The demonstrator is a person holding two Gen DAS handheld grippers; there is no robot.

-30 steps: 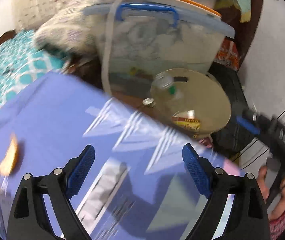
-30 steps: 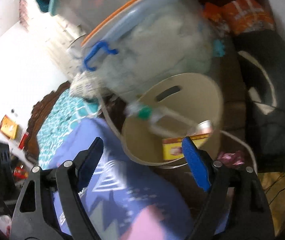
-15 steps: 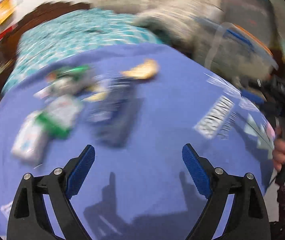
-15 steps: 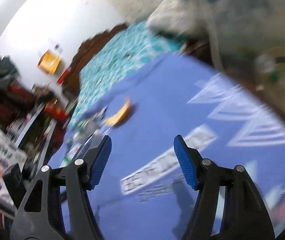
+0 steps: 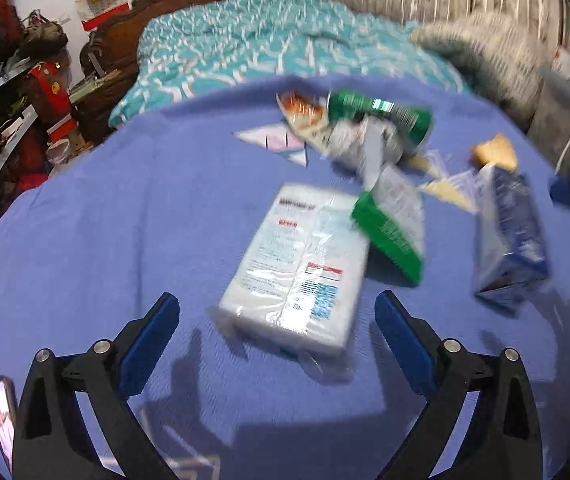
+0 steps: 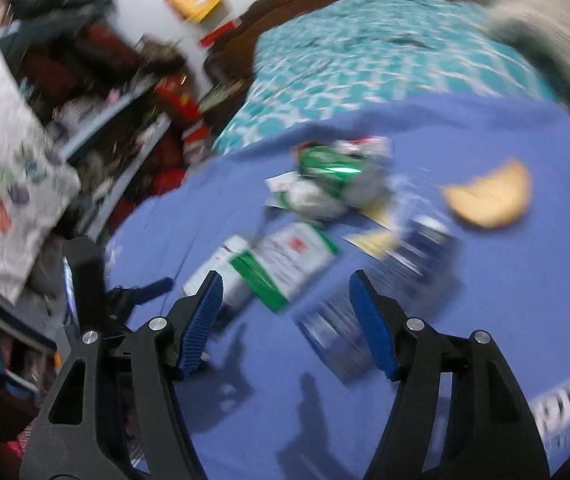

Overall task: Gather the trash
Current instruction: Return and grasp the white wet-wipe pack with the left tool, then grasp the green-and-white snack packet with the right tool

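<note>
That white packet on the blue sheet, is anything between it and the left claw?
Nothing visible is. The white packet lies flat on the blue sheet, straight ahead of the open left gripper, with only bare sheet between. A green wrapper touches the packet's far right corner, beyond the gripper's path.

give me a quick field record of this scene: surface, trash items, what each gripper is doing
surface: blue bedspread
nearest trash: white plastic packet, lying flat ahead of the left gripper
other trash: green and white wrapper, dark blue carton, crumpled green foil bag, yellow bread-like piece
left gripper: open, holding nothing
right gripper: open, holding nothing, over the dark blue carton
image quality: motion blur in both views
</note>
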